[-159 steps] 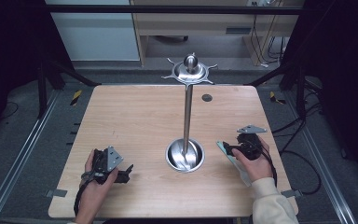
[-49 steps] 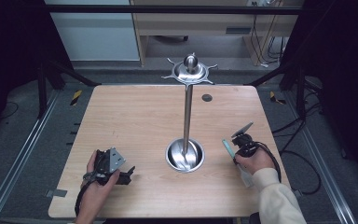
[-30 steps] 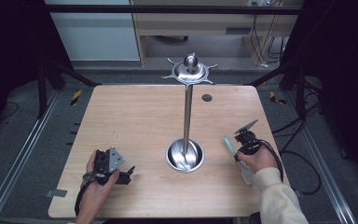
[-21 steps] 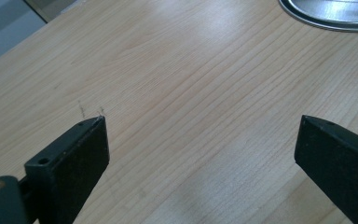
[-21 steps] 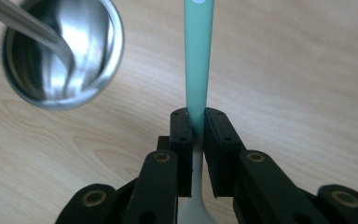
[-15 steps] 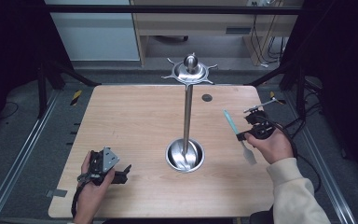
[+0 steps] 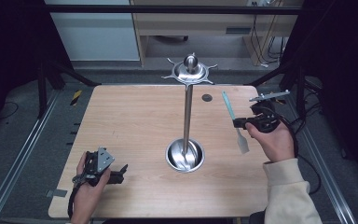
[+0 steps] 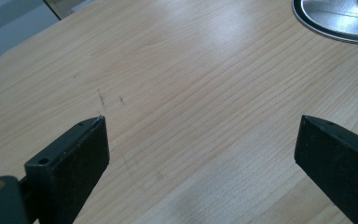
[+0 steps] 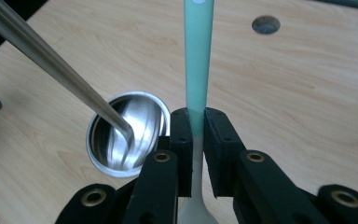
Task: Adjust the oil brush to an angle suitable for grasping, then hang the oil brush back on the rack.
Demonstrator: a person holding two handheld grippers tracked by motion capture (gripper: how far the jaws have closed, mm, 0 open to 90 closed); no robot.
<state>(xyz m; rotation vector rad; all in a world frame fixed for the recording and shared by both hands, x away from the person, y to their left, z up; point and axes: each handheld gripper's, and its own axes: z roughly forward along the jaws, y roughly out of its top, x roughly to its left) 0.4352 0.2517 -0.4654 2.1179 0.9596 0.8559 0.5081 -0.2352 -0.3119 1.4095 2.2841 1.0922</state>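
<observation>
Right now a teal-handled utensil (image 7: 235, 123) w/ a pale flat blade end is hanging above the tabletop (image 7: 135, 121), near its right edge, pinched mid-handle by the right gripper (image 7: 238, 123). In the right gripper view the jaws are pressing tight on the handle (image 9: 198, 70) from both sides, teal end pointing away, pale end toward the camera. Just left of it a metal stand (image 7: 187, 112) is rising from a round steel base (image 7: 185, 155) at tabletop centre, w/ a spoked disc & knob on top. Left gripper (image 7: 121, 171) is resting on the tabletop at front left, jaws spread wide w/ bare wood between them. A small dark round hole (image 7: 207, 97) is sitting near the far edge.
</observation>
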